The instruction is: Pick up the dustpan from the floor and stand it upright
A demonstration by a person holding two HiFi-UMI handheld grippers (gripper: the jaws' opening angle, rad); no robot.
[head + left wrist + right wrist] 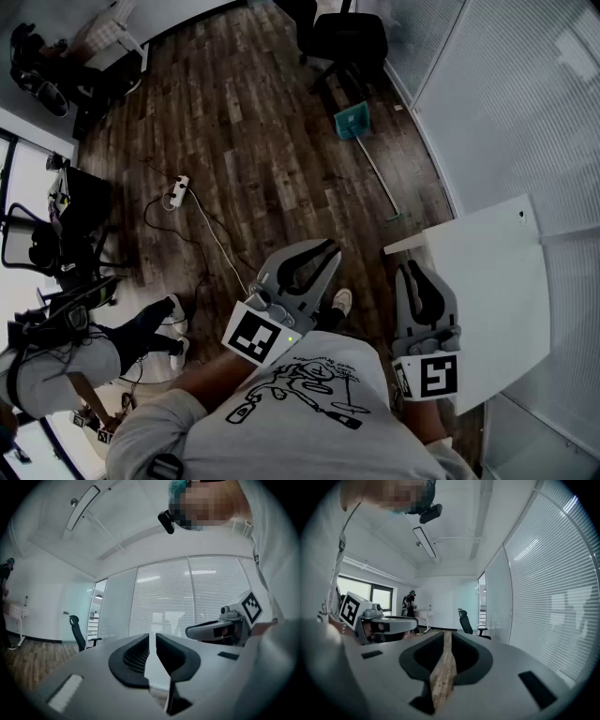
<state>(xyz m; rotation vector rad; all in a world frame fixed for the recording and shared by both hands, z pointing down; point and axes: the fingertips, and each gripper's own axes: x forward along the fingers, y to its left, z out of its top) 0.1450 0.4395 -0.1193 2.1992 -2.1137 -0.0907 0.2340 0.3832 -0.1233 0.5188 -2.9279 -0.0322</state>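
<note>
Dustpan [352,120] teal, thin-handled, wood-plank floor [244,141]

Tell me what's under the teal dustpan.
The dustpan lies on dark wood floor, its long handle flat on the boards too. Anything directly beneath the pan itself is covered.

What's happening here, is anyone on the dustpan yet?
Not yet. A person holds the left gripper and the right gripper close to the body, both shut and empty. The teal dustpan lies flat on the wood floor well ahead, beside the glass wall, untouched. The pickup has not begun.
</note>
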